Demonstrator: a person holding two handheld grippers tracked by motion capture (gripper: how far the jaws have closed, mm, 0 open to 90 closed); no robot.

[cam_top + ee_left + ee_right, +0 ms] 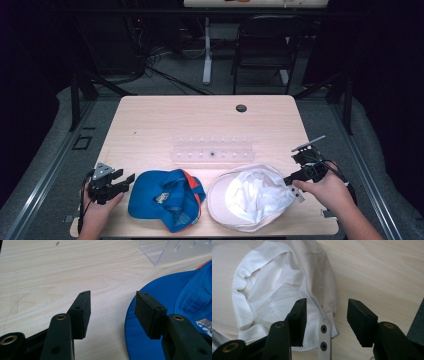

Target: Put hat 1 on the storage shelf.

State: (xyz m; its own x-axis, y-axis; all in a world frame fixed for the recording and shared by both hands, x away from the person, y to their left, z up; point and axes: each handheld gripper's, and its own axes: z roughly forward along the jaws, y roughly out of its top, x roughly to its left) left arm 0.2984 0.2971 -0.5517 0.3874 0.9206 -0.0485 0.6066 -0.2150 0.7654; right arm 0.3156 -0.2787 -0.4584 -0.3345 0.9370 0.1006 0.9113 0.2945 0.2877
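While the right gripper [325, 306] hangs with its 2 jaws apart over the back rim of the white cap [252, 196], nothing is clamped between them: the snap strap [323, 336] runs up the gap in the right gripper view, and the pads stand clear of the cloth on both sides. That is where trouble could start, as I judge it; if the jaws close from this spot they may catch just the thin strap or 1 loose fold of lining, and the cap, lying upside down near the table's [150, 120] front edge toward its right corner, would then sag, twist or slip free when lifted. The left gripper [112, 307] also stands open, with 1 jaw over bare wood and the other over the brim of the blue cap [165, 199], which lies near the front edge left of the middle, just beside the white one. A close from here could nip only the brim's edge, so the stiff brim might pivot or slide out, and a drag could push the blue cap against its neighbour. Farther out, the clear plastic rack [212, 151] sits at the middle of the table behind both caps; a cap swung carelessly toward it could knock it askew, since it looks light.
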